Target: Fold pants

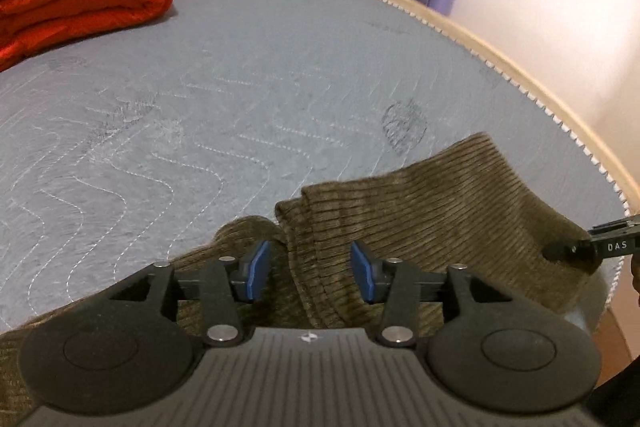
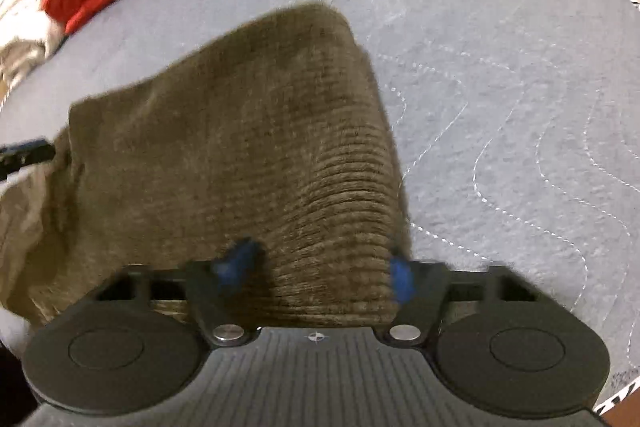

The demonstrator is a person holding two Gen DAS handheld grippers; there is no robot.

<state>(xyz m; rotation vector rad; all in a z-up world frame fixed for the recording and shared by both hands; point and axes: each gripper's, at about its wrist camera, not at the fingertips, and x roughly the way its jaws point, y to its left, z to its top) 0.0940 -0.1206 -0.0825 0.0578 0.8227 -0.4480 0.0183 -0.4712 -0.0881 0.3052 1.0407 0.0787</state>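
We see the brown corduroy pants (image 1: 420, 211) lying folded on the grey bed (image 1: 240, 75) near its edge. Our left gripper (image 1: 311, 269) has its fingers spread above the cloth; our right gripper (image 2: 320, 273) likewise, pinching nothing.

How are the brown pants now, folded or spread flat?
Folded at least once: the brown corduroy pants lie doubled on the grey bed cover, with stacked layer edges showing.
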